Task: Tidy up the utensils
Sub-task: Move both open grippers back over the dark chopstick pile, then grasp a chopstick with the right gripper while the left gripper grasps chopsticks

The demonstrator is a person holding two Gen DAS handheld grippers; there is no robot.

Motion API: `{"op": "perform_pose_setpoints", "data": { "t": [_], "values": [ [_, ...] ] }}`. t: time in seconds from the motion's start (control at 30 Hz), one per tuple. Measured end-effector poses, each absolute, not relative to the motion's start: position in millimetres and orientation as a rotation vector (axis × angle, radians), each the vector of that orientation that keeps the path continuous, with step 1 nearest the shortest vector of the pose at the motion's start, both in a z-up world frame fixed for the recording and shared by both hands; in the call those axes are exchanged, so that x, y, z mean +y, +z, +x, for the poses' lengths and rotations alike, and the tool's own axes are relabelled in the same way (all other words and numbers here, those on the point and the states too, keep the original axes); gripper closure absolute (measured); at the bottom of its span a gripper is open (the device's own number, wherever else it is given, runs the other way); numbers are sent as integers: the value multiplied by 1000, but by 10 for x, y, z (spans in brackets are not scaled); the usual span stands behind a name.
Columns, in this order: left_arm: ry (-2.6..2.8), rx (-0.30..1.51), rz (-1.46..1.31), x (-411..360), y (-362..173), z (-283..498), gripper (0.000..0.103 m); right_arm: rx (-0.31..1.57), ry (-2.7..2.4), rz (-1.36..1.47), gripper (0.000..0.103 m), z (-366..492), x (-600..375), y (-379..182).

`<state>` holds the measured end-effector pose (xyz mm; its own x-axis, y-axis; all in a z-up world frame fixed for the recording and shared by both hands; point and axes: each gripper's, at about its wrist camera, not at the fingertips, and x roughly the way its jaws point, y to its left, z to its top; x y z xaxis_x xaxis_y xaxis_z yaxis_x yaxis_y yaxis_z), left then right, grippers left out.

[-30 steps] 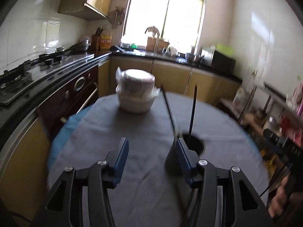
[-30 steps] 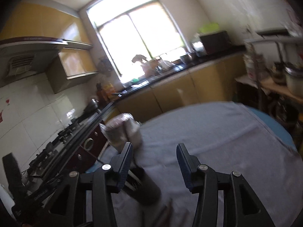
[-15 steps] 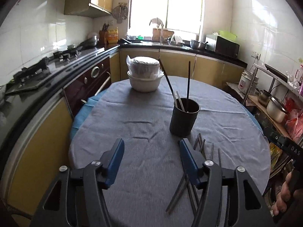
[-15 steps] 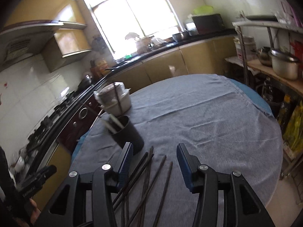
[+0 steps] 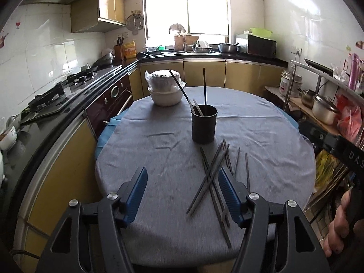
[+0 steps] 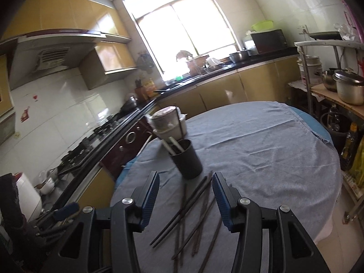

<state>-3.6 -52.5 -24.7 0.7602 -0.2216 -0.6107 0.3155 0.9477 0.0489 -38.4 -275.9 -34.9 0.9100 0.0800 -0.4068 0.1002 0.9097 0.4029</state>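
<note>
A dark cup (image 5: 204,125) (image 6: 187,159) stands on the round grey-clothed table (image 5: 159,159) (image 6: 261,150) with a few chopsticks upright in it. Several dark chopsticks (image 5: 215,173) (image 6: 193,207) lie loose and crossed on the cloth in front of the cup. My left gripper (image 5: 183,178) hangs open above the near part of the table, left of the loose chopsticks, with nothing between its fingers. My right gripper (image 6: 185,183) is open too, above the loose chopsticks and short of the cup, holding nothing.
A stack of white bowls in plastic wrap (image 5: 165,88) (image 6: 168,122) sits at the table's far left. A stove counter (image 5: 56,104) runs along the left. A rack with pots (image 5: 323,109) (image 6: 345,88) stands on the right. A hand (image 5: 341,223) shows at the lower right.
Both grippers have drawn back from the cup toward the near table edge, bringing the loose chopsticks into view. The left jaws stand wider than a second ago.
</note>
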Motion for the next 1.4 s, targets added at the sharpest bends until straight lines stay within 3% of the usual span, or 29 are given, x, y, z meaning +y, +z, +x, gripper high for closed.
{"op": "perform_pose_setpoints", "data": {
  "t": [0.47, 0.8, 1.13, 1.4],
  "values": [
    [-258, 654, 145, -400, -86, -298, 36, 312, -41, 442, 49, -978, -2930, 91],
    [-243, 737, 138, -361, -331, -160, 36, 356, -149, 518, 49, -1278, -3403, -106],
    [-244, 803, 145, -383, -596, 97, 36, 393, -159, 540, 49, -1159, -3569, -212],
    [-244, 831, 170, -332, -812, 331, 36, 555, -44, 628, 49, -395, -3574, -649]
  ]
}}
